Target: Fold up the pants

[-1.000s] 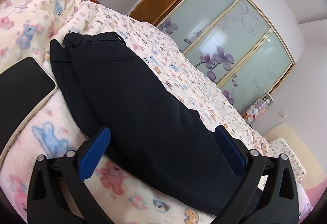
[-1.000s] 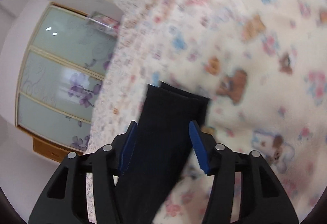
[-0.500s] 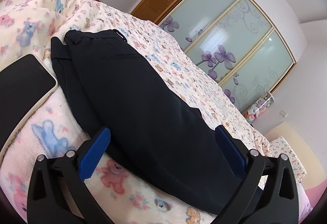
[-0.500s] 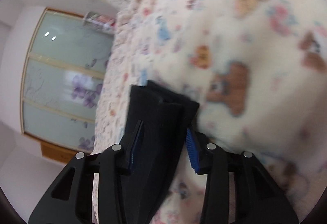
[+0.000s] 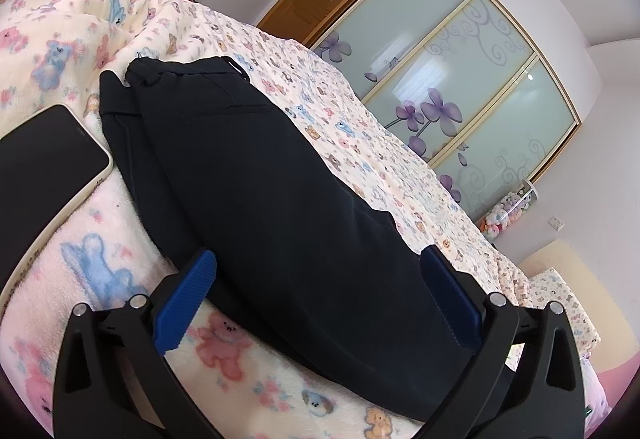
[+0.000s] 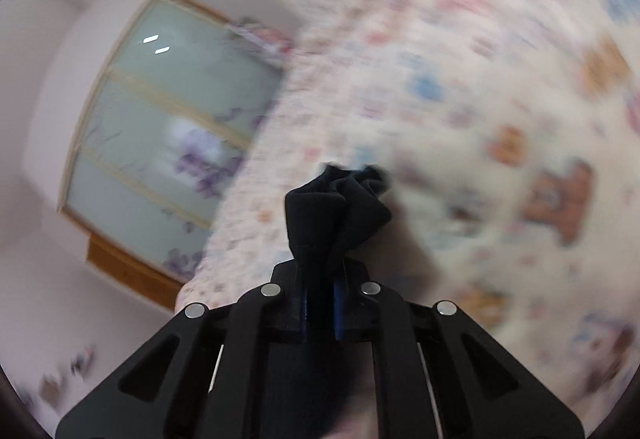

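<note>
We held the left gripper low over the bed, its blue-padded fingers spread wide apart and closed on nothing, with the dark pants lying lengthwise between and beyond them. The pants lay on the teddy-bear blanket, doubled leg over leg, the waistband at the far end near the bunched-up part of the blanket and the legs running back toward us under the gripper. A phone with a dark screen and a pale case rested on the blanket just beside the pants, on their left. Behind the bed stood a wardrobe with frosted sliding doors printed with purple flowers, and next to it a wooden door. In our right gripper the fingers were drawn in narrow and clamped on a bunched end of the pants, the dark cloth puffing out above the pads. That view was heavily blurred, so we could make out only the blanket beyond the cloth and the sliding doors to the left.
</note>
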A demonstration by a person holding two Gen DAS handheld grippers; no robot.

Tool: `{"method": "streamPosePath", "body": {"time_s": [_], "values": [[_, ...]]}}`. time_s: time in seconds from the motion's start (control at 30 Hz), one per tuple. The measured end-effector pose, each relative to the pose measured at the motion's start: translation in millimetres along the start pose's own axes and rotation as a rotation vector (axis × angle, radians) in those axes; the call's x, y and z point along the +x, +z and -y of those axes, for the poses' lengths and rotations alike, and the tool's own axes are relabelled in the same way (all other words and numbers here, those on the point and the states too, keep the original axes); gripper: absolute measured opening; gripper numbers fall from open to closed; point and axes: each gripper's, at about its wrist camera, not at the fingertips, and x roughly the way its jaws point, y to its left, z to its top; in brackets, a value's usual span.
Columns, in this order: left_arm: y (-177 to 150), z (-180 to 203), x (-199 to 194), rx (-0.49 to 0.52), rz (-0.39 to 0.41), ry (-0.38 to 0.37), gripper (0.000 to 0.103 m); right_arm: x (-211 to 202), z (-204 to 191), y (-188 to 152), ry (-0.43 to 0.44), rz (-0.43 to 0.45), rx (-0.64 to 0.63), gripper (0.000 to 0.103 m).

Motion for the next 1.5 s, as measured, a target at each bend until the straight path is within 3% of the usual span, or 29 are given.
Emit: {"method": "streamPosePath", "body": {"time_s": [0.13,0.23,0.33,0.47,0.53,0.63,0.7,0.8,0.9,1.07,1.27,1.37,1.4,1.47,1.5], "values": [[0,0,0,-0.011,0.001,-0.001,0.101,-3,-68,-23,0.099,-0.040,-0.192,0.009],[1,-1,1,-0.022,0.002,-0.003,0.101,2,-114,-52,0.188,-0.113,-0.262,0.009],[1,-1,1,-0.025,-0.002,-0.007,0.101,21,-165,-95,0.292,-0.222,-0.300,0.009],[3,-1,1,-0.040,-0.007,-0.014,0.101,57,-220,-177,0.424,-0.438,-0.346,0.009],[4,-2,2,-0.044,-0.012,-0.016,0.101,84,-232,-239,0.398,-0.597,-0.405,0.009],[4,-2,3,-0.046,-0.027,-0.015,0.101,119,-211,-313,0.218,-0.801,-0.454,0.009],[6,-3,4,-0.049,-0.039,-0.017,0.101,120,-197,-325,0.193,-0.809,-0.437,0.009],[7,-6,3,-0.068,-0.043,-0.032,0.101,111,-206,-306,0.245,-0.755,-0.420,0.009],[8,-7,3,-0.086,-0.042,-0.031,0.101,91,-236,-305,0.263,-0.669,-0.537,0.009],[8,-7,3,-0.091,-0.042,-0.032,0.101,93,-230,-346,0.168,-0.749,-0.657,0.009],[10,-7,3,-0.096,-0.038,-0.028,0.101,77,-245,-338,0.233,-0.658,-0.627,0.010],[8,-5,6,-0.075,-0.052,-0.013,0.101,92,-250,-376,0.070,-0.762,-0.893,0.021],[8,-5,6,-0.071,-0.053,-0.014,0.101,95,-249,-385,0.057,-0.758,-0.943,0.023],[9,-6,4,-0.074,-0.050,-0.023,0.101,85,-256,-389,0.116,-0.778,-0.974,0.051],[10,-7,2,-0.078,-0.042,-0.027,0.101,81,-259,-390,0.152,-0.806,-0.966,0.073]]}}
